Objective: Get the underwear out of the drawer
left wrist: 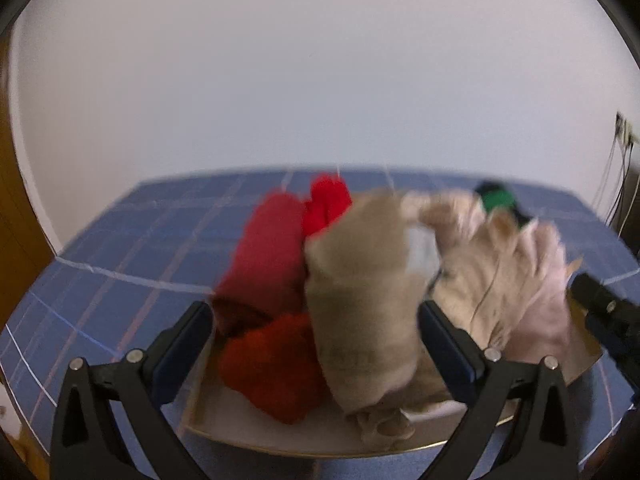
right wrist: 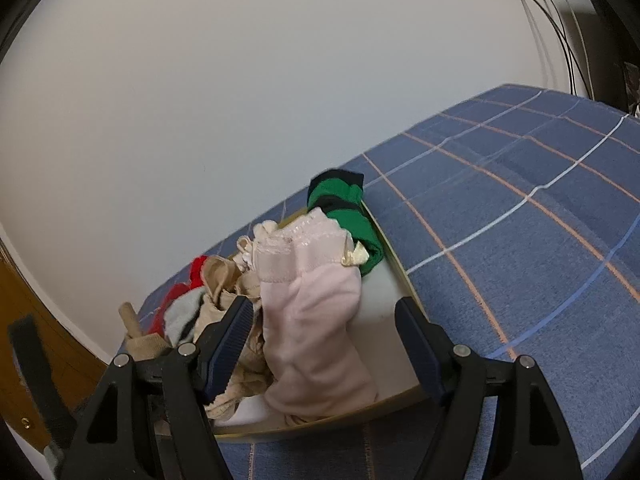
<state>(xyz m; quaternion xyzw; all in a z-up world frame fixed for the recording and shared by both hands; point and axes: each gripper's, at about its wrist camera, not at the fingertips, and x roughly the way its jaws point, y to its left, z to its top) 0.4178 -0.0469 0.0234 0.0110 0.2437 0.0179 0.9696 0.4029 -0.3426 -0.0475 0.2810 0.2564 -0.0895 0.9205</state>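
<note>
A bed [right wrist: 520, 208] with a blue checked cover carries a shallow drawer [right wrist: 396, 280] with a pale floor and a thin wooden rim, and the underwear lies heaped inside it.

In the left wrist view the biggest pieces are a beige garment [left wrist: 360, 300] standing up in the middle and a red pile [left wrist: 268, 320] beside it. The right wrist view shows a pink pair [right wrist: 312, 320] draped lengthwise, its lace waistband at the far end and its long axis running from there back toward the camera. A green piece [right wrist: 344, 216] sits at the drawer's far corner.

All of it looks light, limp and easily snagged on its neighbours, so a pinch on a bunched fold or waistband seems safest.

The left gripper [left wrist: 316, 340] has its fingers spread wide around the beige garment without pressing it. The right gripper [right wrist: 324, 344] stands open too, the pink pair between its fingers, apparently ungripped.
</note>
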